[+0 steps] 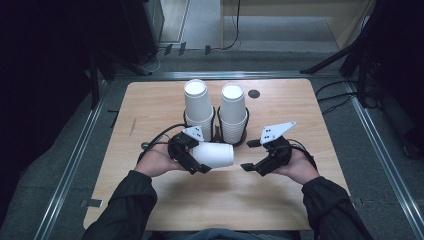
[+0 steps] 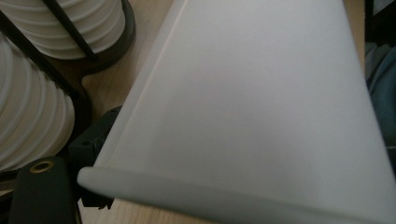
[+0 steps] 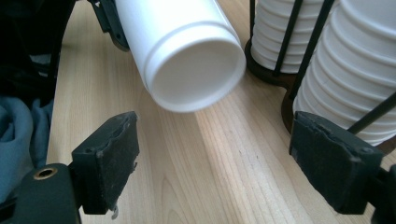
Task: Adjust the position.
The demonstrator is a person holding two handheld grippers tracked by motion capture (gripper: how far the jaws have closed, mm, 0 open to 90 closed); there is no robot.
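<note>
Two black two-jaw tools meet over the light wooden table (image 1: 165, 210), one in each of the person's hands. Held sideways in the left tool (image 1: 192, 161) is a white paper cup (image 1: 215, 155); its jaws clamp the cup at the rim end, and the cup's narrower closed base points toward the right tool (image 1: 254, 155). In the left gripper view the cup's white wall (image 2: 261, 107) lies very close, with its rolled rim along the bottom and part of one black jaw at the lower left. The cup hangs just above the table, near the front of two stacks of upturned white paper cups, the left stack (image 1: 198, 107) and the right stack (image 1: 233, 112), each standing in a black wire holder on the middle of the table.

The right tool stands wide with nothing between its jaws. In the right gripper view its two black pads (image 3: 109, 161) flank bare wood, and the cup's recessed base (image 3: 191, 70) faces the camera a little ahead of them, apart from both. The ribbed stacks (image 3: 359, 74) rise just beside the right-hand jaw.
</note>
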